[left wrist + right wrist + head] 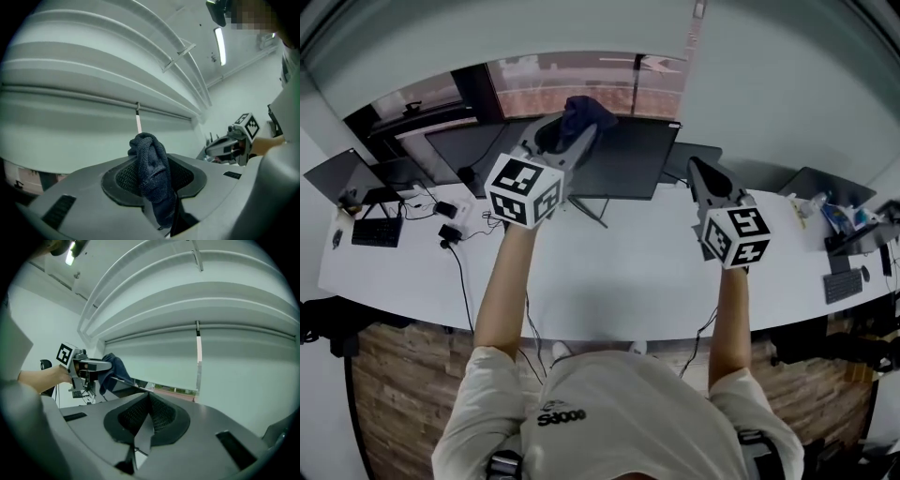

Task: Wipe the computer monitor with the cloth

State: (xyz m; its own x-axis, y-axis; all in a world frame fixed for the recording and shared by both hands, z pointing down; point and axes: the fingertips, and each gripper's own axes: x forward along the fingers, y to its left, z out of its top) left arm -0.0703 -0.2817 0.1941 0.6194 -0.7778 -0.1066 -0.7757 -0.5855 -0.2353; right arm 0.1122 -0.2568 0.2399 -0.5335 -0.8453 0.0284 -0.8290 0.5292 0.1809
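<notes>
A dark blue cloth [579,112] is pinched in my left gripper [570,131], which is raised at the top edge of the black monitor [623,161] on the white desk [609,281]. In the left gripper view the cloth [152,171] bulges up between the shut jaws and hangs down past them. My right gripper [695,167] hovers to the right of the monitor, apart from it, jaws shut with nothing between them [149,400]. From the right gripper view, the left gripper [108,364] and its cloth [115,370] sit over the monitor's top edge [133,383].
A second dark screen [464,148] stands left of the monitor, with a laptop [342,173], a keyboard [377,232] and power adapters [450,230] further left. A laptop [820,185] and another keyboard [842,284] lie at the right. A roller blind's cord [198,350] hangs behind.
</notes>
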